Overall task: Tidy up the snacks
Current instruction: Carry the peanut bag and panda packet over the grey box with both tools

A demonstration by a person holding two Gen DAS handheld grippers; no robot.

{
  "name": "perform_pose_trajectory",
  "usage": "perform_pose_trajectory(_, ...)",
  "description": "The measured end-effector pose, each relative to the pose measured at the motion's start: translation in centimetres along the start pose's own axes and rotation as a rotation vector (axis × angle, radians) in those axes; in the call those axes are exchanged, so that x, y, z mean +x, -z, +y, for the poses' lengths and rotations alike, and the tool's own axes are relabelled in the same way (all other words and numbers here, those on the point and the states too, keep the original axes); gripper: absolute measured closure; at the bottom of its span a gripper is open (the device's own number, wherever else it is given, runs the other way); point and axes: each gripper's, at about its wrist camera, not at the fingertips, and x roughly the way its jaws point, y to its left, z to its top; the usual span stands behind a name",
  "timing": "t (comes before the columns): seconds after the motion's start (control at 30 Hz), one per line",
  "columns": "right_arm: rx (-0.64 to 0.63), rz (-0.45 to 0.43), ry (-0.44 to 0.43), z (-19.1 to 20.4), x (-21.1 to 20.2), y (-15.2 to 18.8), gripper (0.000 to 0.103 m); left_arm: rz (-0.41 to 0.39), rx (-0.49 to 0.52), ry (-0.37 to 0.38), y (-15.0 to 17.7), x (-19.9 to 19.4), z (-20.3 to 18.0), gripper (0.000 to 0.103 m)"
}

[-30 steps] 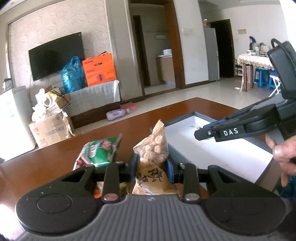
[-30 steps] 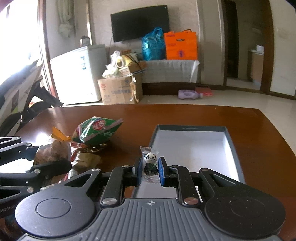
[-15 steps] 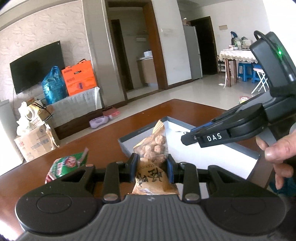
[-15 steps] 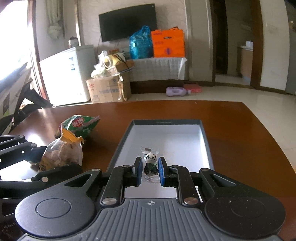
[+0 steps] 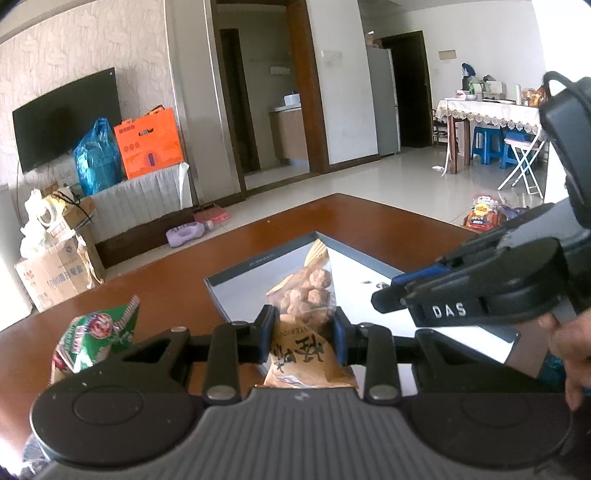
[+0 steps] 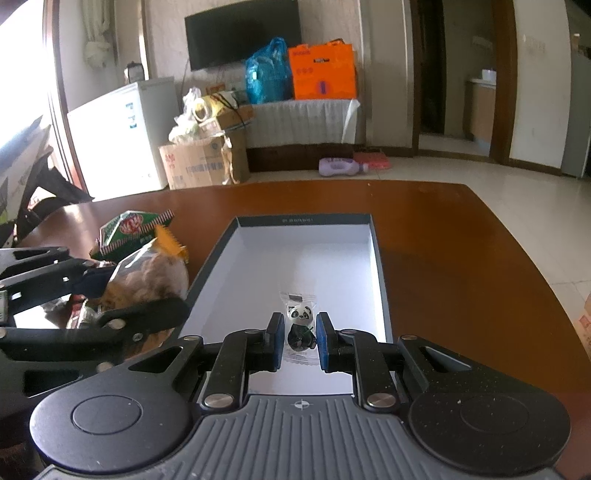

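Nearest in the right wrist view, the right gripper (image 6: 298, 341) has its jaws clenched on a small panda candy (image 6: 301, 326) in a clear wrapper, held upright just above the near end of the open box (image 6: 378, 258). In the left wrist view the left gripper (image 5: 301, 338) grasps a bag of round brown snacks (image 5: 306, 321) by its middle, the printed lower half hanging toward the camera and the crimped top pointing away, over the near left corner of the same box. Both tools tilt downward toward the counter (image 6: 443, 229), the left one coming in from the box's left side and the right one along its length; the person's hand (image 5: 570, 347) is wrapped on the right tool's handle at the edge of the left view. As for progress, the box's white floor appears bare in both views, so nothing looks stowed yet: the two held snacks seem to be the first ones going in, and each has yet to be lowered and let go. Just beyond the left gripper, a green snack packet (image 6: 133, 230) lies on the counter beside the box, outside it, and dark wrappers under the left tool are too shadowed to identify; these look like the remaining work. Farther off, past the counter's edge, the room shows a cardboard carton (image 6: 199, 166), an orange bag (image 6: 321, 72) and a wall television (image 6: 242, 33).
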Motion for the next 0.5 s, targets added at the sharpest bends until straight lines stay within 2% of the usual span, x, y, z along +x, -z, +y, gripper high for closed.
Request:
perform_pose_trajectory(0.3,0.002,0.04,0.02,-0.8,0.6,0.6,0.082,0.021,-0.034,0.026,-0.4,3.1,-0.7,0.073)
perform_pose_trajectory(0.5,0.011,0.077,0.033,-1.4,1.1,1.1,0.082,0.078,-0.059,0.039,-0.5,5.5,-0.9,0.073)
